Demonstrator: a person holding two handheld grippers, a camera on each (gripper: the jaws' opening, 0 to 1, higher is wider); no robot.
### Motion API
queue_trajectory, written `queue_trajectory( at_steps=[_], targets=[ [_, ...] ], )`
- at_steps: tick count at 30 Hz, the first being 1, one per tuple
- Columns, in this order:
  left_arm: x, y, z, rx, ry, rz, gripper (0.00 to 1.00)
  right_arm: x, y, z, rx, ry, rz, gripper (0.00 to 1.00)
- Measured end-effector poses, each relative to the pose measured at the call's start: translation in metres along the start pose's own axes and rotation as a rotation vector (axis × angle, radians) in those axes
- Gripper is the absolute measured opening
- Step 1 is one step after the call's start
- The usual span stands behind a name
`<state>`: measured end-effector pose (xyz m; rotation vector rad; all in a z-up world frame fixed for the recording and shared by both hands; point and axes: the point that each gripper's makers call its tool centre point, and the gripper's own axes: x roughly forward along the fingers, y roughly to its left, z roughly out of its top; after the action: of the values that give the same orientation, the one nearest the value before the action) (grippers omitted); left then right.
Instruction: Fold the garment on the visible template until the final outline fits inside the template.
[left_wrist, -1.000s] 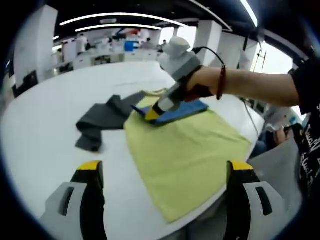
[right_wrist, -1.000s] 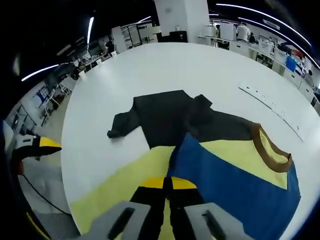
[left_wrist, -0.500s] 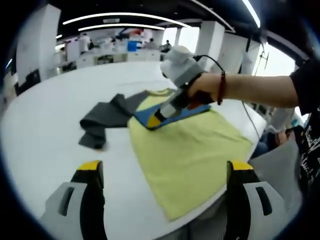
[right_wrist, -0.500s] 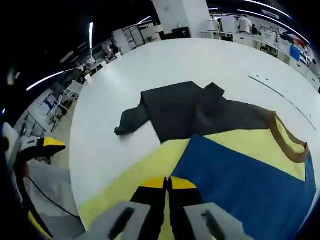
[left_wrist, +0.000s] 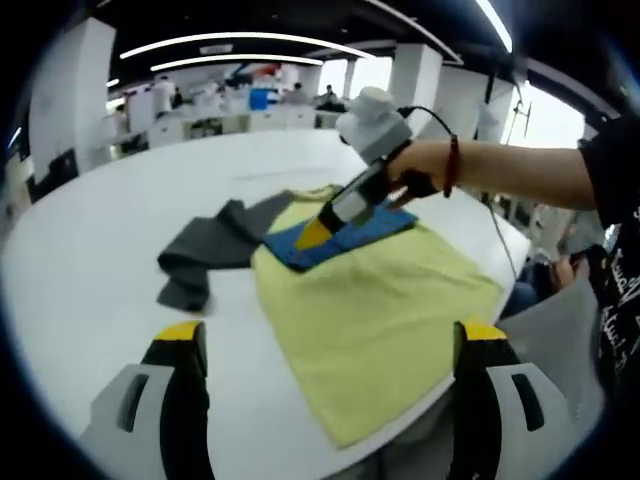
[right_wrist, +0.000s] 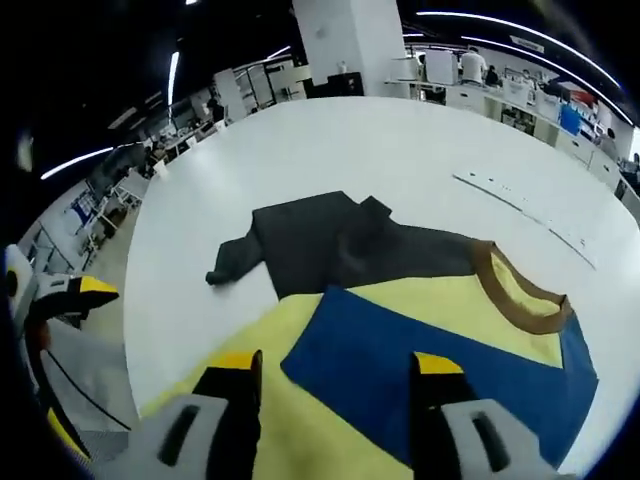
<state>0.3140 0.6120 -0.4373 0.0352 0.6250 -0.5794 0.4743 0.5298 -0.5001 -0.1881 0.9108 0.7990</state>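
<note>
Both views face the garment (left_wrist: 375, 310) from opposite sides

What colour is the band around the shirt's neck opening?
Brown; the neckband shows best in the right gripper view.

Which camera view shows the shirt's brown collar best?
The right gripper view: the brown collar curves clearly along the shirt's neck edge. In the left gripper view the collar end is distant, and the right tongs partly cover it.

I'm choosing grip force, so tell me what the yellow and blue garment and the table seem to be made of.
The yellow and blue garment looks like soft matte knit fabric: it lies limp, with a ribbed brown collar; the exact fibre can't be told. The table seems a hard, smooth white surface with a faint sheen, perhaps laminate. The right gripper hangs open above the garment.
</note>
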Motion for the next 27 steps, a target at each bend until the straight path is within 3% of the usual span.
queue_trajectory(
  at_steps=[5,9,27],
  targets=[
    [0.0,-0.003,0.003,0.011,-0.001,-0.007,0.99,-0.012,-0.019,-0.001,0.02,-0.028,-0.056,0.76],
    [0.0,-0.005,0.005,0.018,-0.004,-0.011,0.99,-0.024,-0.038,-0.008,0.032,-0.028,-0.126,0.81],
    [0.002,-0.011,0.007,0.031,-0.006,-0.032,0.99,-0.078,-0.117,-0.06,0.156,0.021,-0.284,0.81]
  ],
)
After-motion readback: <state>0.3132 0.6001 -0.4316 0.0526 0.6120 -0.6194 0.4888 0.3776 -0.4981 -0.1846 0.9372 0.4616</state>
